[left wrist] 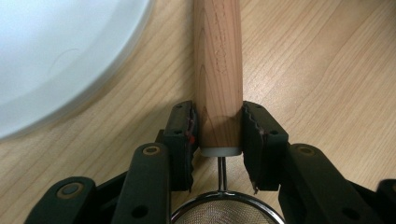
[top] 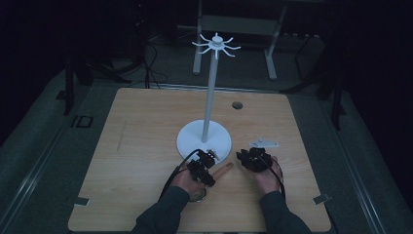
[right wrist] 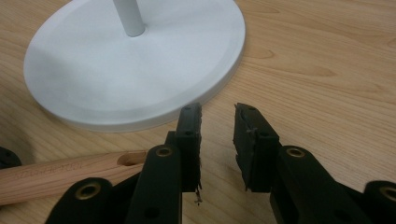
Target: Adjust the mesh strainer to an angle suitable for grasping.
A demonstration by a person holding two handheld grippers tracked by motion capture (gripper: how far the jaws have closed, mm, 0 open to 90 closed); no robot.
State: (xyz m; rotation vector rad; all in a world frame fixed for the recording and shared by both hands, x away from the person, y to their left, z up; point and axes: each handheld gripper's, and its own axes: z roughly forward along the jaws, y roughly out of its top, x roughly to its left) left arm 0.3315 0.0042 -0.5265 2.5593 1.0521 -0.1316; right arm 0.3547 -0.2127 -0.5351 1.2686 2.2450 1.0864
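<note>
From above, the left gripper (top: 203,165) sits just in front of the white stand (top: 204,138), low on the table (top: 146,146). The strainer (top: 223,169) lies flat beneath it. Its wooden handle pokes out to the right, toward the right gripper (top: 253,159), and its mesh bowl peeps out near the left wrist. So the long axis runs roughly across the table, bowl end toward the person's left, handle tip toward the right hand. The left hand is plainly the nearer one; it is on the thing already.

In the left gripper view the jaws are clenched on the handle (left wrist: 218,93), one pad on each side, close to the end where a thin wire leads back to the mesh rim (left wrist: 226,210). The handle runs straight away from the jaws, crossing the grip squarely, with the stand's base (left wrist: 56,56) just beside it to the left.

In the right gripper view the jaws stand parted with nothing between them, bare table showing in the gap. The handle's free end (right wrist: 70,172), with its hanging hole, lies just to their left, pointing toward them. The base (right wrist: 140,70) is right ahead. I'd judge the lift belongs to the left hand, with the hole end leading up to the stand's hooks.
</note>
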